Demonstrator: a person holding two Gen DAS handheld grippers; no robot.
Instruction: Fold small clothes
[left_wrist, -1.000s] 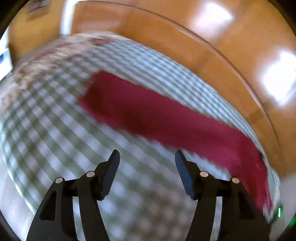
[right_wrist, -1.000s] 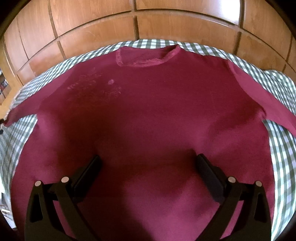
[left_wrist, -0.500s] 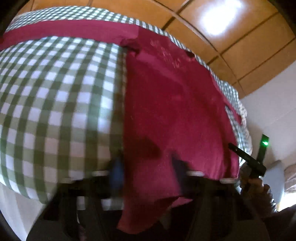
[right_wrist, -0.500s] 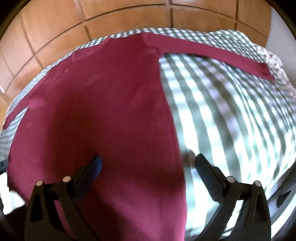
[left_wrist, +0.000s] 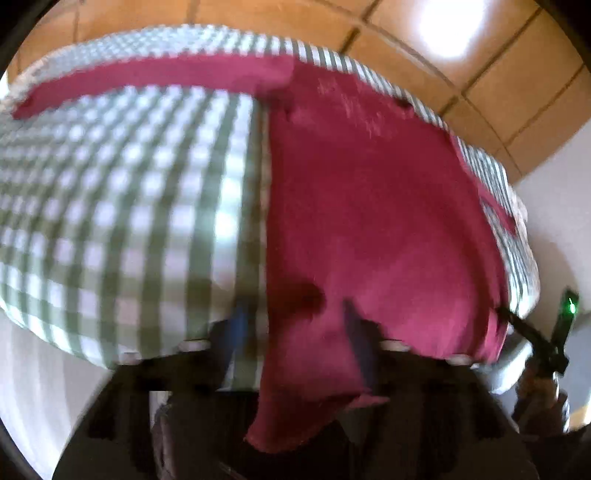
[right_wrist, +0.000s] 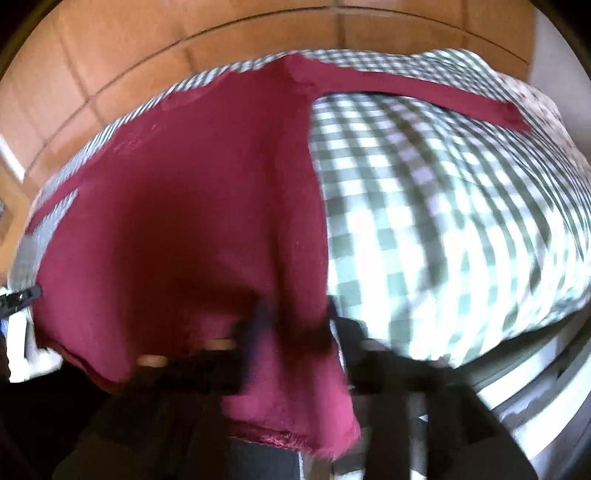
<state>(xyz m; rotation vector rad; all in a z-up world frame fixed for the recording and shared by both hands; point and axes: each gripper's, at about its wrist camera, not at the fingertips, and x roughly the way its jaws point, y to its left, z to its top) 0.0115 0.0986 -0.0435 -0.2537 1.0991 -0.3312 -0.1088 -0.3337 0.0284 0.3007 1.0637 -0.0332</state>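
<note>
A maroon long-sleeved shirt (left_wrist: 369, 221) lies flat on a green-and-white checked cloth (left_wrist: 129, 203), with its left sleeve (left_wrist: 147, 79) stretched out sideways. My left gripper (left_wrist: 297, 325) straddles the shirt's near left hem corner. Its blurred jaws are opening, and the cloth hangs loose between them. In the right wrist view the shirt (right_wrist: 184, 221) fills the left half and its right sleeve (right_wrist: 424, 96) runs off to the right. My right gripper (right_wrist: 295, 321) sits over the near right hem corner. Those jaws are closing with fabric between them, and no pad visibly presses on it.
A wooden panelled wall (left_wrist: 461, 44) stands behind the surface. The checked cloth (right_wrist: 443, 203) drops off at the near edge, and floral fabric (right_wrist: 535, 107) shows at its far right. The other gripper with a green light (left_wrist: 570, 306) and a hand (left_wrist: 543, 387) appear at the right.
Both grippers have swung outward to the shirt's near hem corners, the left from beside the sleeve and the right from the shirt's middle. The right jaws have narrowed around the hem.
</note>
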